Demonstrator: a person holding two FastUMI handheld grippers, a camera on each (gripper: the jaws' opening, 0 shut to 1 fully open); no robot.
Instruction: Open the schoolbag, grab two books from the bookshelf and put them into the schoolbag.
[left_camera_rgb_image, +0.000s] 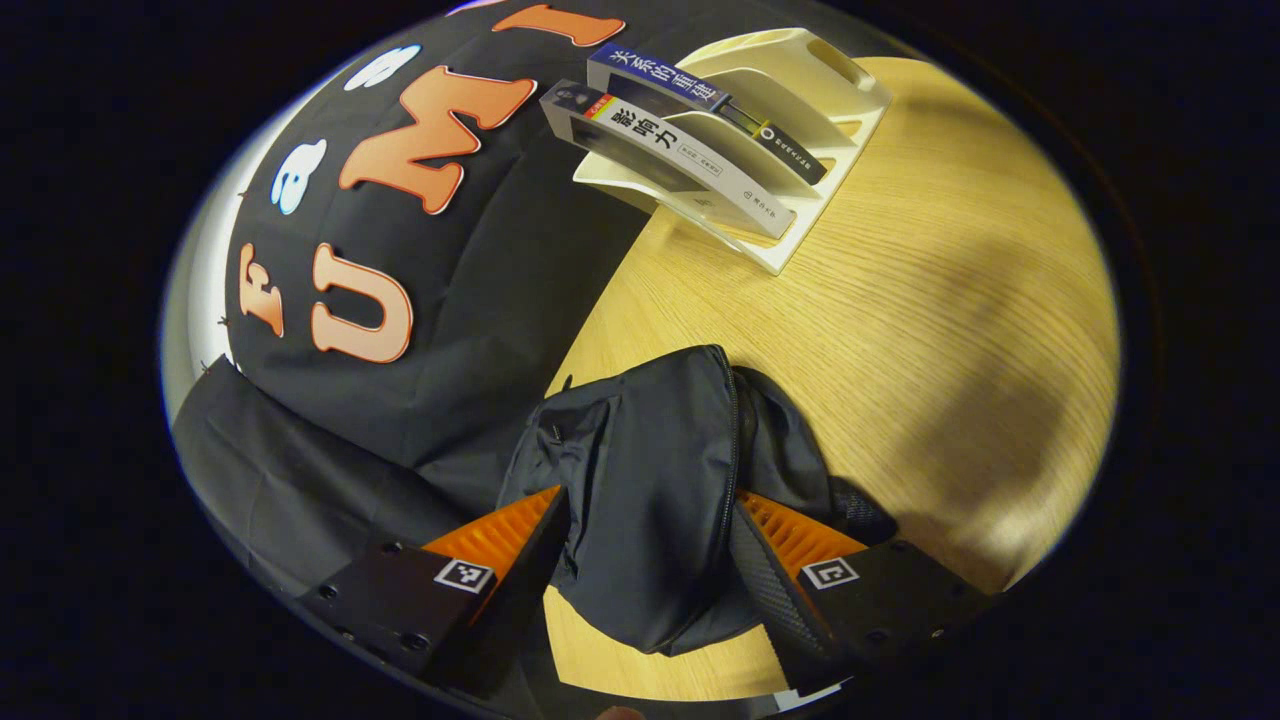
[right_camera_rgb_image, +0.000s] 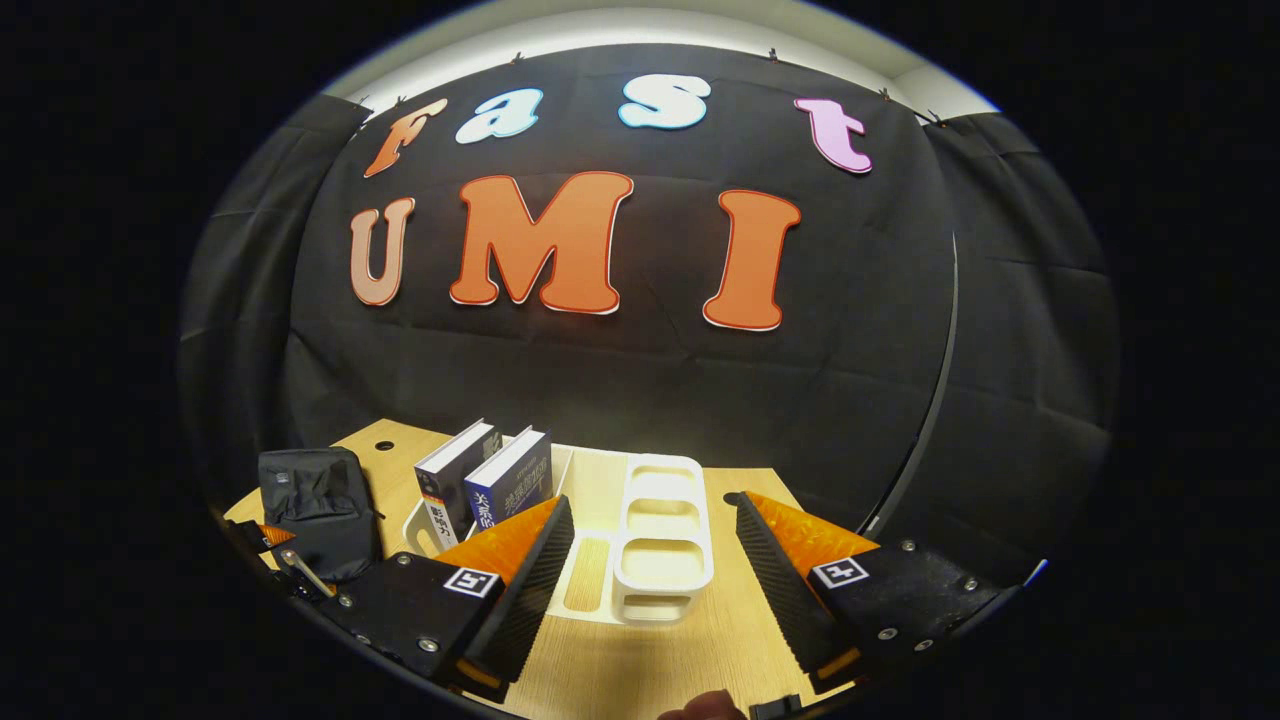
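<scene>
The table (left_camera_rgb_image: 900, 330), pale wood grain, fills the right half of the left gripper view; black cloth walls the booth behind it. The schoolbag (left_camera_rgb_image: 650, 480), black and slumped, lies at lower centre of that view with its zipper line running up the middle, apparently closed. The left tool (left_camera_rgb_image: 650, 545) has its fingers spread to either side of the bag's fabric, touching or nearly so, though I cannot tell that both press. The white bookshelf (left_camera_rgb_image: 790, 130) sits at upper centre, holding the two books (left_camera_rgb_image: 680, 150), which lean in its slots. In the right gripper view the right tool (right_camera_rgb_image: 655, 545) stands released, jaws wide, before the bookshelf at lower centre, books just left of it.

Risk, as I judge it: soft fabric may bunch or slip from a pinch, dragging the whole bag instead of parting the zipper.
</scene>
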